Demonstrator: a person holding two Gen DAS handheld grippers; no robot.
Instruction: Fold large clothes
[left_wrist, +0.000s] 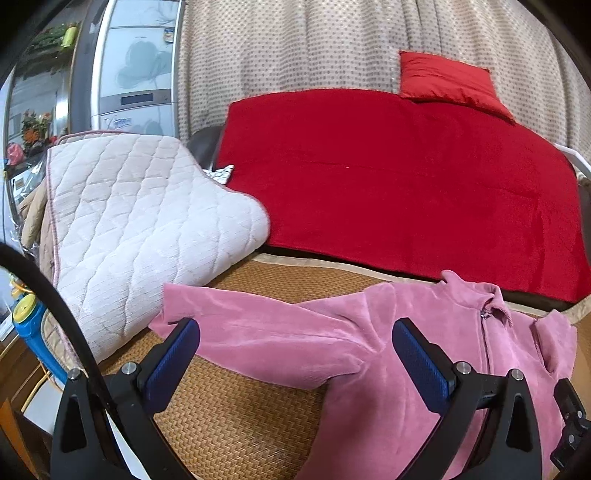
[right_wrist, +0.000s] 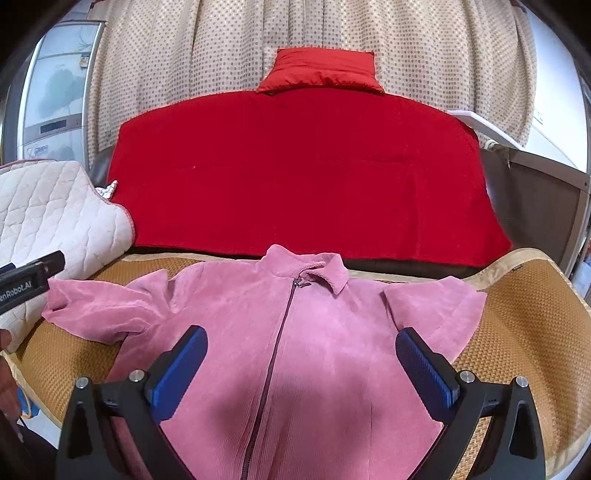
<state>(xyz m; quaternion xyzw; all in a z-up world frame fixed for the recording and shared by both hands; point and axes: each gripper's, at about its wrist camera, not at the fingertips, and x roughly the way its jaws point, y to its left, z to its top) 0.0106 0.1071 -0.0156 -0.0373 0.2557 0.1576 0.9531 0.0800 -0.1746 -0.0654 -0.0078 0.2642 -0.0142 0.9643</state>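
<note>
Woven mat at frame bottom holds a pink jacket, spread flat, zipped, sleeves out. Left gripper and right gripper hover spread wide, empty. Best pinch each sleeve by its cuff, folding inward evenly.

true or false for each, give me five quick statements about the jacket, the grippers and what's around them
1. The pink jacket lies front up, zipped shut. True.
2. The left gripper is clamped on a sleeve. False: its jaws are open, holding nothing.
3. The right gripper is open above the jacket's body. True.
4. The red pillow lies on the jacket. False: it sits far behind, beyond the red blanket.
5. The quilted pad is on the jacket's zipper side. False: it lies by one sleeve end.
</note>
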